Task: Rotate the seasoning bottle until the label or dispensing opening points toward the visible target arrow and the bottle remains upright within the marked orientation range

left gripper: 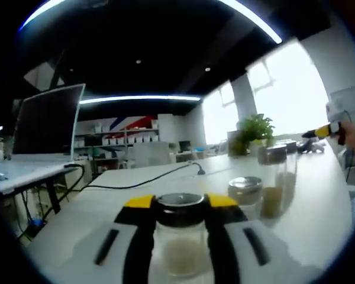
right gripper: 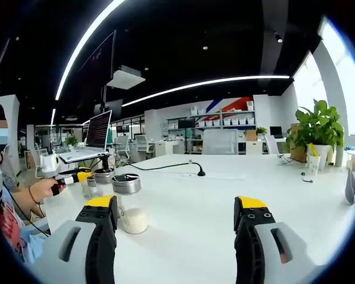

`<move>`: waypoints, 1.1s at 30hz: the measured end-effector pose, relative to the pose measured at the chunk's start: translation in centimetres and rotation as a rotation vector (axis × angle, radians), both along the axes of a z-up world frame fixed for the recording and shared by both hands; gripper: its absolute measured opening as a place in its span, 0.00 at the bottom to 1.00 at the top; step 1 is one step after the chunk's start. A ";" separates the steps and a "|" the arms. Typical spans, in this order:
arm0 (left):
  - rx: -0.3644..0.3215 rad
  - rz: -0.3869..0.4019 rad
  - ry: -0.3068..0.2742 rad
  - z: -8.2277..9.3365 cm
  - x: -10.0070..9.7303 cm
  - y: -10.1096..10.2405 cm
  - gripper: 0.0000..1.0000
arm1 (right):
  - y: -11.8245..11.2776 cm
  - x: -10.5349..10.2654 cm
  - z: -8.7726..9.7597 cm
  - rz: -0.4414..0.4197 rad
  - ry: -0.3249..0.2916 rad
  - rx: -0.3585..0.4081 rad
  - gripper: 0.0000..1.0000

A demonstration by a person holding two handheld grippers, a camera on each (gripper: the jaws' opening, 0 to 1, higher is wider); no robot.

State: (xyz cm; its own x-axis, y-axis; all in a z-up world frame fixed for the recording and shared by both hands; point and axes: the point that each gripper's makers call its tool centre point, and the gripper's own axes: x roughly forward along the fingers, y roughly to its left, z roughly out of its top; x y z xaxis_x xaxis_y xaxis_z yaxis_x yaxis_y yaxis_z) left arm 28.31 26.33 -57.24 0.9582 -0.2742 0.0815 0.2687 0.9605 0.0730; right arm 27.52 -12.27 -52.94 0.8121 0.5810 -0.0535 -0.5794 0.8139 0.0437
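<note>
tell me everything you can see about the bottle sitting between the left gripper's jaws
The seasoning bottle is a clear, glass-looking jar with a shiny metal cap, partly filled with pale powder at the bottom. It stands upright on the white table, and the left gripper has its yellow-tipped black jaws against both sides, just below the cap. No label or opening can be made out.

A black cable (right gripper: 165, 166) lies across the white table (right gripper: 225, 183). A green plant (right gripper: 317, 127) stands at the far right. A laptop (right gripper: 94, 137) sits open far to the left. Shelves (right gripper: 222, 121) line the far wall.
</note>
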 end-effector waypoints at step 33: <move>0.014 0.100 0.008 0.2 -1.6 0.6 0.51 | 0.4 0.0 -0.3 0.015 0.013 -0.012 0.83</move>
